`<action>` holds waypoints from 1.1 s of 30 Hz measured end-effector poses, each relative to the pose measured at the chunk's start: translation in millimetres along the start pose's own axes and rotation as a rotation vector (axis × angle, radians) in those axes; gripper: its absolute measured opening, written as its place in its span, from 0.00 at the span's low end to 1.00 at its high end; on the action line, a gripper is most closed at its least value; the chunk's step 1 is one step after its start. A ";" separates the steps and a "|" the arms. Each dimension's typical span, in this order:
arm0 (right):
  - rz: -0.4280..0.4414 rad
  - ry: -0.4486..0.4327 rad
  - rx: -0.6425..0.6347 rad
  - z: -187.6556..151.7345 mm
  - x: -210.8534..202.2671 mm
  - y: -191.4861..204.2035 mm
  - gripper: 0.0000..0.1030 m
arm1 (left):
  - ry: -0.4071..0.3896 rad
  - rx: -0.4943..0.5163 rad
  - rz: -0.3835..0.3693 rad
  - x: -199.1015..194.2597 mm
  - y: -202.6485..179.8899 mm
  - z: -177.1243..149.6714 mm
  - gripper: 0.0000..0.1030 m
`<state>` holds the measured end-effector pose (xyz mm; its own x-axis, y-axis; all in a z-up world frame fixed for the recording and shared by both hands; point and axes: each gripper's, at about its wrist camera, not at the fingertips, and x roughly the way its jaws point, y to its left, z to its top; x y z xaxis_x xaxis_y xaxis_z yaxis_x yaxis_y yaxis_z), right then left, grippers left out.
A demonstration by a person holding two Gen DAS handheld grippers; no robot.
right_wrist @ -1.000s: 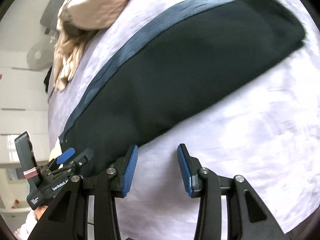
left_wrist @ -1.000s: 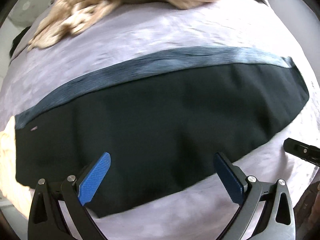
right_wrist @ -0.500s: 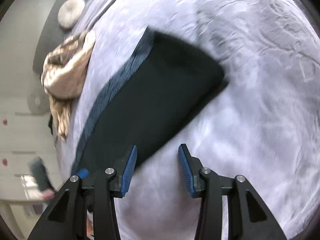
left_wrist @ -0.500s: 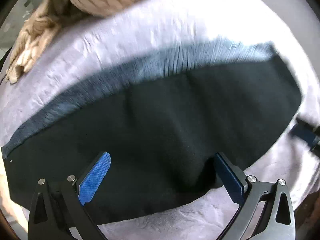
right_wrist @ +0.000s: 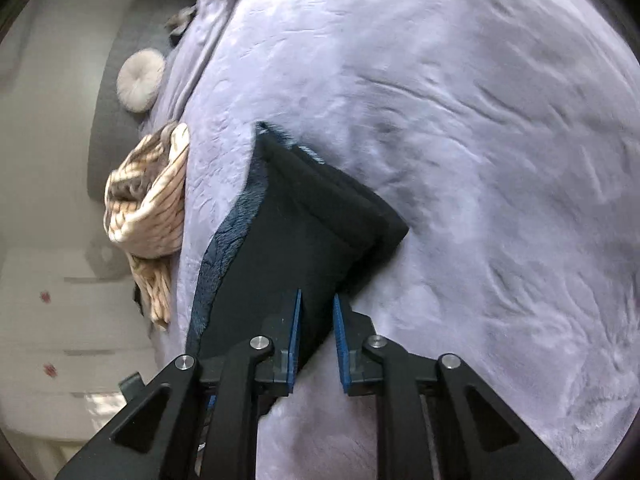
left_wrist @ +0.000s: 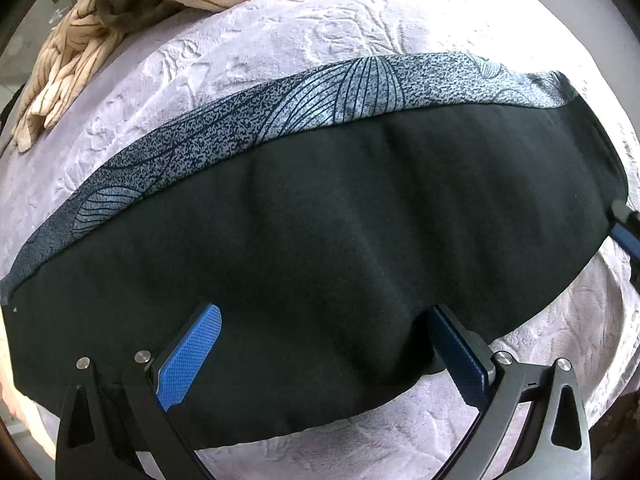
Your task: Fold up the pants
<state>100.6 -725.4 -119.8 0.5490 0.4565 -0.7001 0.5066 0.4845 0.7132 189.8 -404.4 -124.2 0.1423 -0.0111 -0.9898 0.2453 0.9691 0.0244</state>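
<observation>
The pants (left_wrist: 320, 240) are black with a grey-blue patterned strip (left_wrist: 280, 108) along the far edge. They lie folded lengthwise across a lilac bedspread (left_wrist: 320, 40). My left gripper (left_wrist: 328, 344) is open and wide, its fingers straddling a raised fold at the near edge of the pants. In the right wrist view the pants (right_wrist: 296, 240) run away from the camera. My right gripper (right_wrist: 316, 332) has narrowed around the near edge of the black cloth, with cloth between the pads. Its tip shows at the far right of the left wrist view (left_wrist: 624, 236).
A crumpled cream striped garment (left_wrist: 80, 40) lies at the far left of the bed, also seen in the right wrist view (right_wrist: 148, 208). A round grey cushion (right_wrist: 140, 80) rests by a grey headboard. The bedspread (right_wrist: 480, 160) stretches bare to the right.
My left gripper moved forward onto the pants' near edge, which now bunches between its fingers. My right gripper swung round to the pants' end and closed in on the cloth.
</observation>
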 end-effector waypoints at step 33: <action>0.252 0.021 0.028 18.1 74.6 9.0 0.32 | -0.125 -0.003 0.024 -28.6 5.2 3.1 0.86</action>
<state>158.2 -700.5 -165.1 0.6463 0.5760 -0.5005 0.3740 0.3326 0.8657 190.0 -399.8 -95.4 0.2666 -0.0180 -0.9636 0.2377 0.9702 0.0476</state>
